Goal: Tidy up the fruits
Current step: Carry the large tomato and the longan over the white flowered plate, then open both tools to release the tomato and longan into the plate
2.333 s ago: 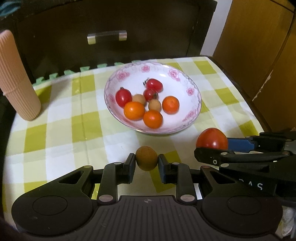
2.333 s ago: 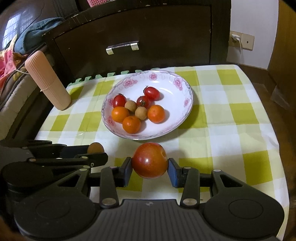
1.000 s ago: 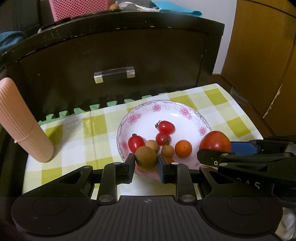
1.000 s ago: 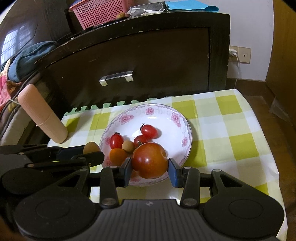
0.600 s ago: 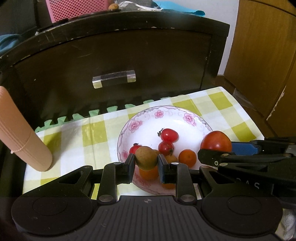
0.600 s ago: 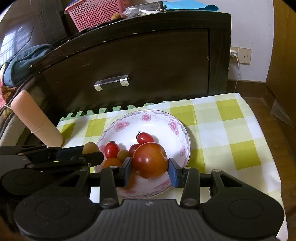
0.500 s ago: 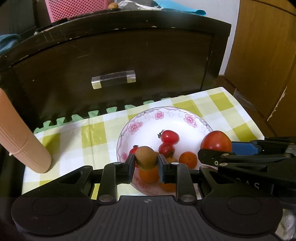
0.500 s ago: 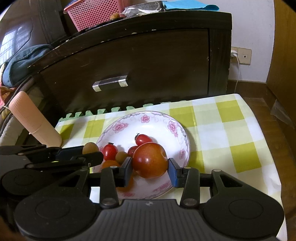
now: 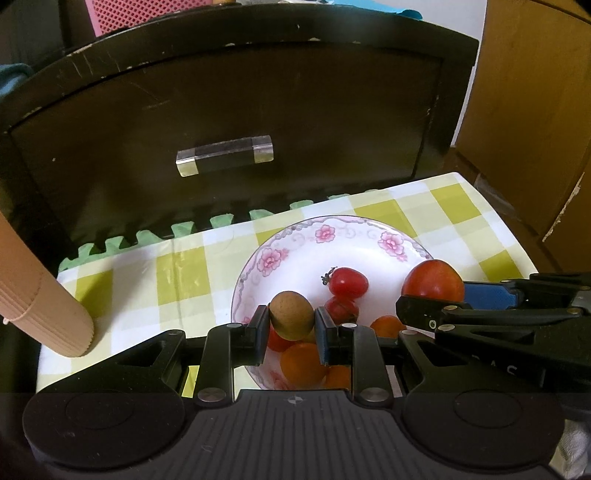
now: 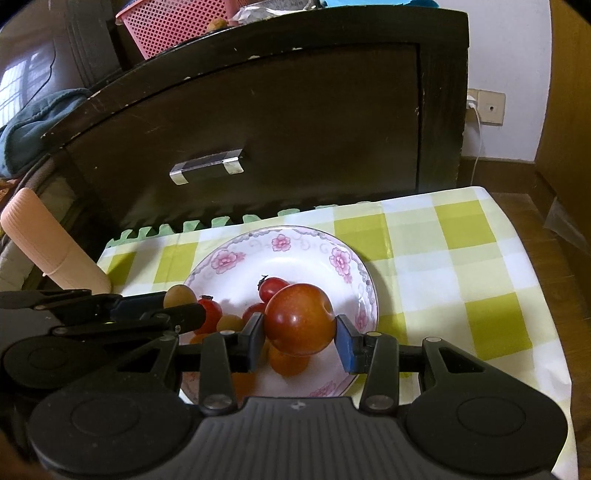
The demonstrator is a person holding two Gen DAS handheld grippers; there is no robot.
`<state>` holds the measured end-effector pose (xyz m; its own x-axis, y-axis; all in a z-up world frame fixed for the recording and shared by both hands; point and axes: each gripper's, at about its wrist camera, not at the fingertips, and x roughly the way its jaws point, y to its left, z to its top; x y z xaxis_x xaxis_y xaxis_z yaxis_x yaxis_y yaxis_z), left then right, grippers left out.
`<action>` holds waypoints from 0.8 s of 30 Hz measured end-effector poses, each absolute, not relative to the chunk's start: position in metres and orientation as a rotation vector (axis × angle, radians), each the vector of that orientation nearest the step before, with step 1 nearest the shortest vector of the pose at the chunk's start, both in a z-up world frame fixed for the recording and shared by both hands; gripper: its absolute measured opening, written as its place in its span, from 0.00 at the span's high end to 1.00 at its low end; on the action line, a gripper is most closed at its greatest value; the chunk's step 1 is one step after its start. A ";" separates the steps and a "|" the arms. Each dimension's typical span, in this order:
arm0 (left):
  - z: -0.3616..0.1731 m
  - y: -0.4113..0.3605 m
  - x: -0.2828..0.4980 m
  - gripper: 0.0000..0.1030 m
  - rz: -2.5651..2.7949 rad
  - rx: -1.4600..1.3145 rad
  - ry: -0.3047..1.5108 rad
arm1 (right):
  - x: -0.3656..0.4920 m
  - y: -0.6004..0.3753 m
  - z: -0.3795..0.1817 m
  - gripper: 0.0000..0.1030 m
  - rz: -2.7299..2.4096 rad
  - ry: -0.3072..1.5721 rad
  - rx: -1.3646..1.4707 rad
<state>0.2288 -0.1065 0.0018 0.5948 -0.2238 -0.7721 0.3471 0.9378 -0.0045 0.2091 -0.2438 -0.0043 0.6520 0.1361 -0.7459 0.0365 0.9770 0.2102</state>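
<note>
My left gripper (image 9: 291, 324) is shut on a small brown round fruit (image 9: 291, 315), held above the near left part of a white floral bowl (image 9: 325, 236). My right gripper (image 10: 300, 334) is shut on a large red-orange plum-like fruit (image 10: 300, 319) over the same bowl (image 10: 280, 243). The bowl holds cherry tomatoes (image 9: 347, 282), small oranges (image 9: 301, 363) and small brown fruits, partly hidden by the fingers. In the left wrist view the right gripper (image 9: 436, 295) shows with its red fruit (image 9: 432, 280). In the right wrist view the left gripper (image 10: 181, 301) shows with its brown fruit (image 10: 180, 295).
The bowl sits on a yellow-and-white checked cloth (image 10: 461, 258). A ribbed peach-coloured cylinder (image 9: 33, 291) leans at the left. A dark cabinet with a drawer handle (image 9: 225, 155) rises right behind the table. A pink basket (image 10: 177, 26) stands on top of it.
Both grippers have carried their fruits forward from the near table edge to over the bowl, each still shut on its fruit. The bowl now lies partly under the fingers.
</note>
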 end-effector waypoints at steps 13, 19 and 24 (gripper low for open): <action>-0.011 -0.108 0.245 0.69 -0.332 0.137 0.904 | 0.225 -0.248 -0.017 0.61 0.059 0.874 0.239; -0.015 -0.111 0.251 0.69 -0.337 0.136 0.910 | 0.230 -0.252 -0.023 0.61 0.062 0.882 0.260; -0.018 -0.114 0.256 0.69 -0.349 0.138 0.907 | 0.234 -0.257 -0.027 0.61 0.065 0.889 0.289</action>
<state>0.2559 -0.1143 -0.0176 0.5647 -0.2377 -0.7903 0.3531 0.9351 -0.0290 0.2345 -0.2572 -0.0271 0.6311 0.1757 -0.7556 0.0631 0.9592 0.2757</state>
